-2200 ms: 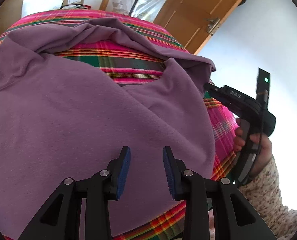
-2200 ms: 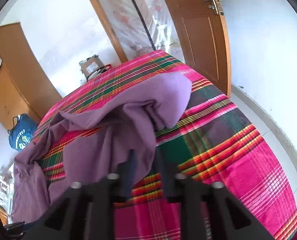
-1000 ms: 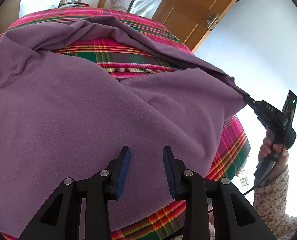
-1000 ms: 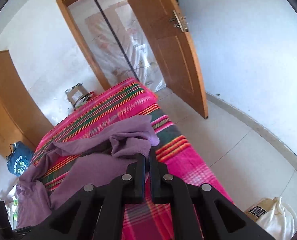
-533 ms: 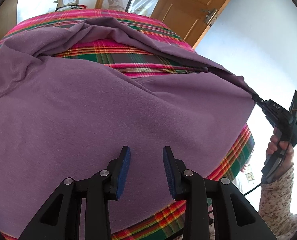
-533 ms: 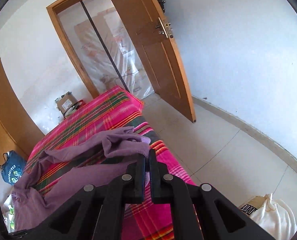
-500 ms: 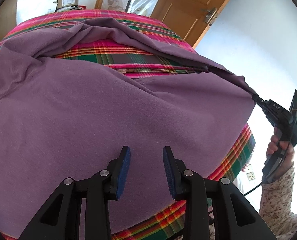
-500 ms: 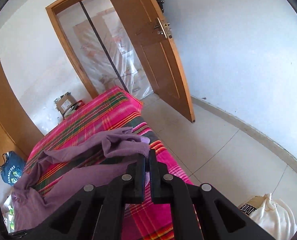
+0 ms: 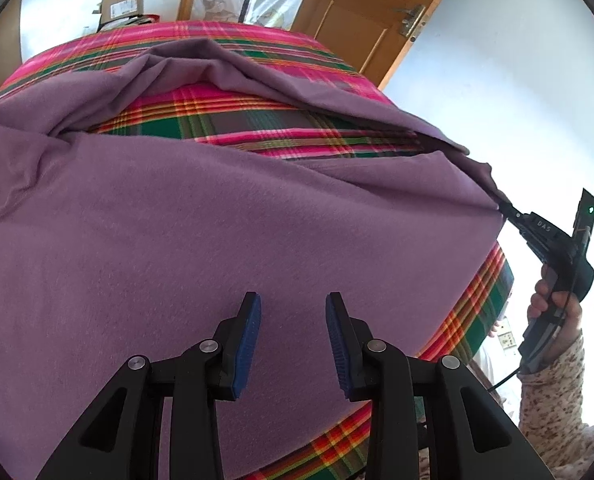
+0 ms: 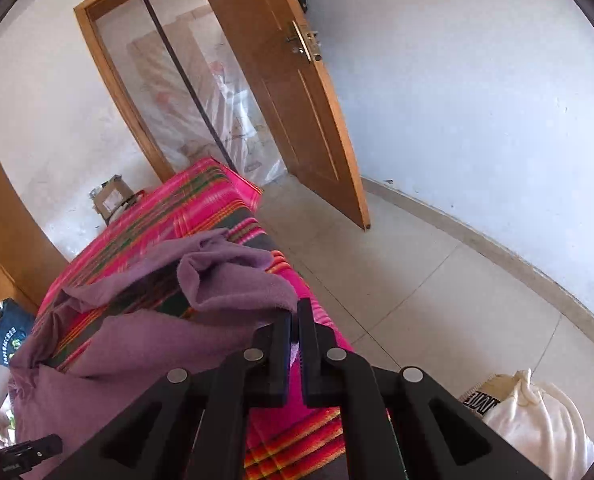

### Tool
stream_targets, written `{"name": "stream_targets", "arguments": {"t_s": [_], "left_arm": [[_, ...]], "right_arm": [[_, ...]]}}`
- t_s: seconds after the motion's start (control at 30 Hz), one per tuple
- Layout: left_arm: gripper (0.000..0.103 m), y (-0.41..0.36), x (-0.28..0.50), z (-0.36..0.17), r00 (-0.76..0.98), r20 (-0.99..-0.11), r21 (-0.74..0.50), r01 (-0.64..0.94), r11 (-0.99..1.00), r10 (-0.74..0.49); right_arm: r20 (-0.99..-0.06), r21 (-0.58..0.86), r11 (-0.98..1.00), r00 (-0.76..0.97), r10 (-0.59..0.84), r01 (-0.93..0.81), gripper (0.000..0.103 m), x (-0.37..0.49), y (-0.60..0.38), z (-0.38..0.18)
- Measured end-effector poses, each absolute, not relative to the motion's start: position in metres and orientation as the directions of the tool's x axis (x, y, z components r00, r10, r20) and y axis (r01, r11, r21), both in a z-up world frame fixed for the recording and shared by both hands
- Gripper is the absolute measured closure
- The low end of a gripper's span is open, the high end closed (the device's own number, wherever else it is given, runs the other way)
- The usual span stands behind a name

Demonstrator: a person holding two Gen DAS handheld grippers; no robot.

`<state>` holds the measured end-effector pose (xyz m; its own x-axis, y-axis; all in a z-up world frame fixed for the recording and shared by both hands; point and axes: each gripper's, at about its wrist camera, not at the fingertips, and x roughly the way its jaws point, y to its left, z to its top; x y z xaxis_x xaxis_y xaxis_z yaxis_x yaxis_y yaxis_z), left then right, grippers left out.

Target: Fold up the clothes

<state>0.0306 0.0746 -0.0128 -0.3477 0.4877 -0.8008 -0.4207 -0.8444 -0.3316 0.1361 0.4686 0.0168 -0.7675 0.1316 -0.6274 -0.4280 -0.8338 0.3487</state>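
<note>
While the left gripper (image 9: 293, 336) hovered with its jaws apart and nothing between them over the purple garment (image 9: 217, 240) on the plaid bedcover (image 9: 257, 124), spreading looked to be in hand. From the right wrist, the right gripper (image 10: 295, 326) pinched the garment's corner past the bed edge; next, lay it flat.

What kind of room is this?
Probably a room in a home, perhaps a bedroom: a bed-like surface under a pink plaid cover, a brown wooden door and a pale tiled floor.
</note>
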Motion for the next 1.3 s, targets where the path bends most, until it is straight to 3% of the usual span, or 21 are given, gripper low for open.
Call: {"name": "stream_targets", "arguments": {"t_s": [0.17, 0.57, 1.03, 1.1, 1.17, 1.3], "left_arm": [[0.068, 0.075, 0.03, -0.013, -0.344, -0.8, -0.333, -0.426, -0.841, 0.491], [0.068, 0.074, 0.03, -0.014, -0.343, -0.793, -0.347, -0.425, -0.836, 0.504], [0.068, 0.087, 0.02, 0.006, -0.35, -0.761, -0.355, -0.48, -0.802, 0.546], [0.068, 0.092, 0.015, 0.001, -0.333, -0.766, -0.368, -0.473, -0.8, 0.549], [0.068, 0.095, 0.013, -0.003, -0.318, -0.769, -0.38, -0.47, -0.797, 0.554], [0.068, 0.099, 0.011, -0.005, -0.306, -0.768, -0.391, -0.471, -0.791, 0.562]], "right_arm": [[-0.596, 0.317, -0.844, -0.783, 0.179, -0.434, 0.1, 0.149, 0.462, 0.026], [-0.692, 0.279, -0.849, -0.707, 0.146, -0.449, 0.099, 0.152, 0.462, 0.005], [-0.718, 0.122, -0.898, -0.662, 0.215, -0.423, 0.096, 0.153, 0.444, 0.038], [-0.695, 0.133, -0.906, -0.689, 0.203, -0.401, 0.093, 0.147, 0.442, 0.047], [-0.691, 0.152, -0.919, -0.704, 0.164, -0.364, 0.08, 0.132, 0.437, 0.049], [-0.702, 0.158, -0.953, -0.708, 0.076, -0.258, 0.079, 0.09, 0.413, 0.046]]}}
